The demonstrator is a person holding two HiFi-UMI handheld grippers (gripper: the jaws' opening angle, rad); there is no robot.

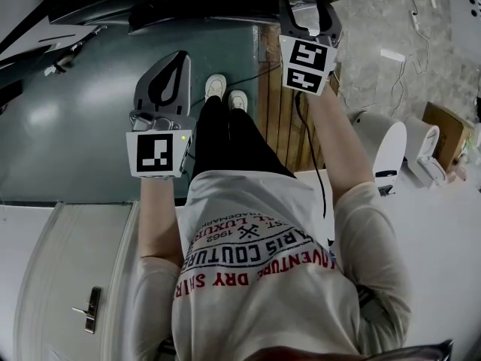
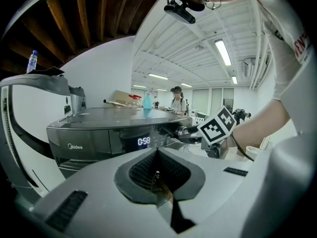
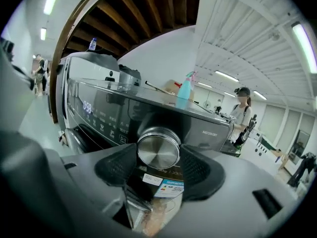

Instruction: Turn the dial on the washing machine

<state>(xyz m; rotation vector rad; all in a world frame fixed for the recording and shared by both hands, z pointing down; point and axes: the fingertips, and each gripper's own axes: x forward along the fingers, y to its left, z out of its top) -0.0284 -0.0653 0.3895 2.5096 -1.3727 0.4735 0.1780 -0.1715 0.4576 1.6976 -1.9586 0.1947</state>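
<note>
1. Dial position: the dial (image 3: pixel 158 149) sits on the front panel of the washer (image 3: pixel 99 114), to the right of the lit display (image 3: pixel 87 106). It lies squarely between the jaws of the right gripper (image 3: pixel 159 158).
2. Right gripper: the jaws stand wide and pinch the dial. As far as its own view shows, both pads meet the polished rim.
3. Left gripper (image 2: pixel 157 168): the jaws are pressed together with nothing between them. It is held back from the washer, apart from the panel.
4. Fault, slip: the rim is smooth metal. A light pinch would probably let the pads skate round it while the dial stays put.
5. Fault, off-axis turn: the gripper meets the dial from slightly above. If the roll does not follow the dial's own axis, one pad may ride off the rim and the grip will be lost.
6. Fault, overshoot: a roll that is too large could carry the dial past the wanted setting. Check the display.
7. Fault, stray contact: the idle left gripper could knock the panel if it drifts forward.
</note>
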